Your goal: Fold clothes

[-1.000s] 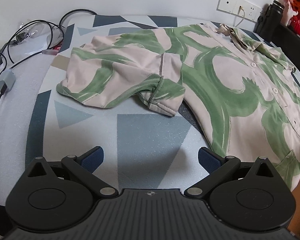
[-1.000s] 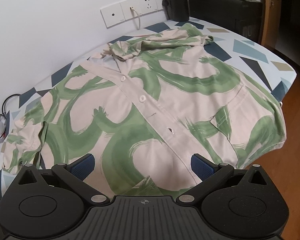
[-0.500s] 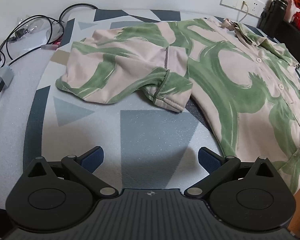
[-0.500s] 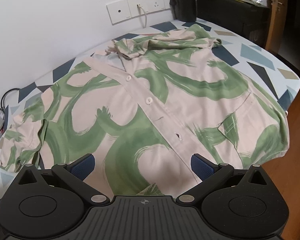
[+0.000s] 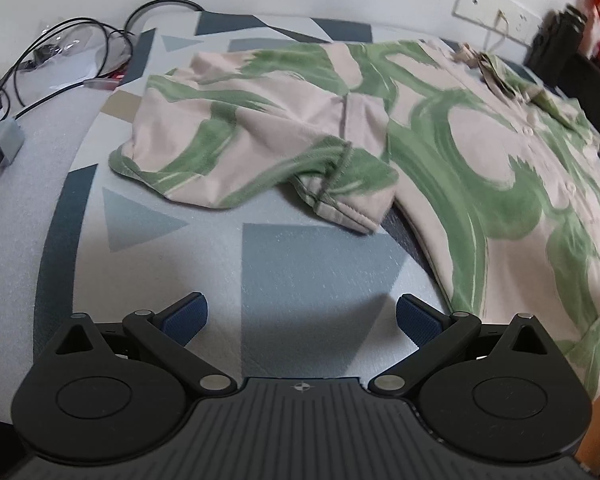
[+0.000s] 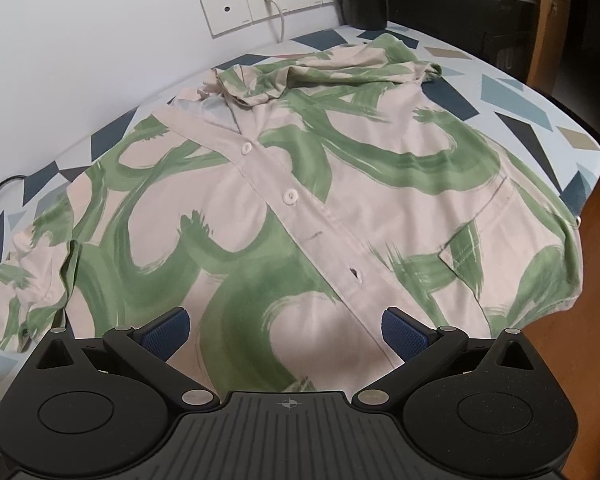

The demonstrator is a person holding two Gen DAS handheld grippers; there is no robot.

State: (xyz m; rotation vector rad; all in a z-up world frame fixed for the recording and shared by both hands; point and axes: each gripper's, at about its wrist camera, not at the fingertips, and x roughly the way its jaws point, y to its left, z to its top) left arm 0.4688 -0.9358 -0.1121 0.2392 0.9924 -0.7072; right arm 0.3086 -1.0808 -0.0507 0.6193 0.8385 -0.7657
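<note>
Slowly I am easing both grippers, left gripper [image 5: 302,316] and right gripper [image 6: 286,330], closer over the shirt [image 6: 300,208], jaws released, nothing grasped, folding not yet begun.

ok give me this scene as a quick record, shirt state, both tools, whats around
shirt: spread face up on the patterned table, partly buttoned, collar toward the wall
near sleeve: crumpled, not yet folded in
left tool: open, above bare table, holding nothing
right tool: open, above the shirt hem, holding nothing
cables: far left table corner
wall sockets: behind the collar
</note>
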